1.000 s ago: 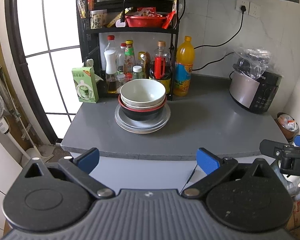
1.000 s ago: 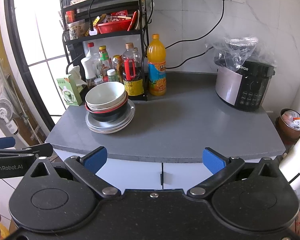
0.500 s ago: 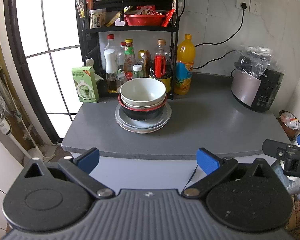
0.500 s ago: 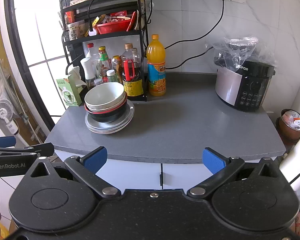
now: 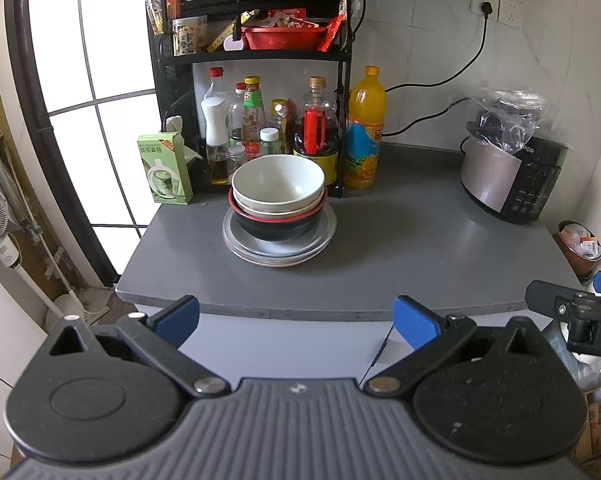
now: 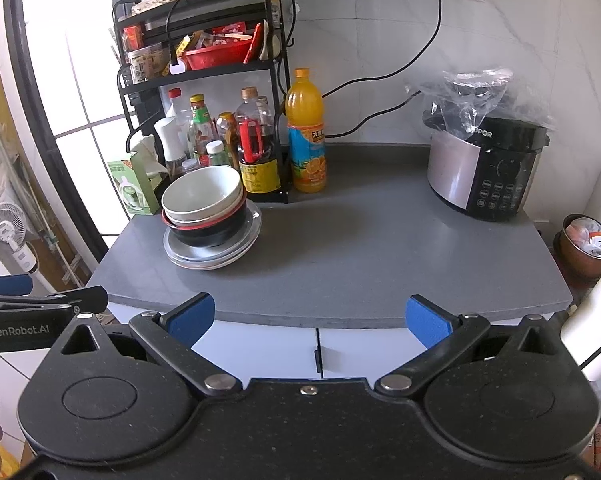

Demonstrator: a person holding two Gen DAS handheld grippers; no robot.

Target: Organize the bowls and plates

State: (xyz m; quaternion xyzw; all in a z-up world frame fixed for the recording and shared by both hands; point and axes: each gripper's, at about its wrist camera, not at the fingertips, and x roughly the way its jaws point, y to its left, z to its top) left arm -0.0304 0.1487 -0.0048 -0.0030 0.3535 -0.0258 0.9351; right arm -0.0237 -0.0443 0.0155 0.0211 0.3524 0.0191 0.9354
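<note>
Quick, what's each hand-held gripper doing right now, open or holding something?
Left hand-held gripper: open, holding nothing.
Right hand-held gripper: open, holding nothing.

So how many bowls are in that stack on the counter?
3 visible, nested on the plates: white bowl on top, a second pale bowl beneath it, and the black red-rimmed bowl at the bottom. More could be hidden inside.
</note>
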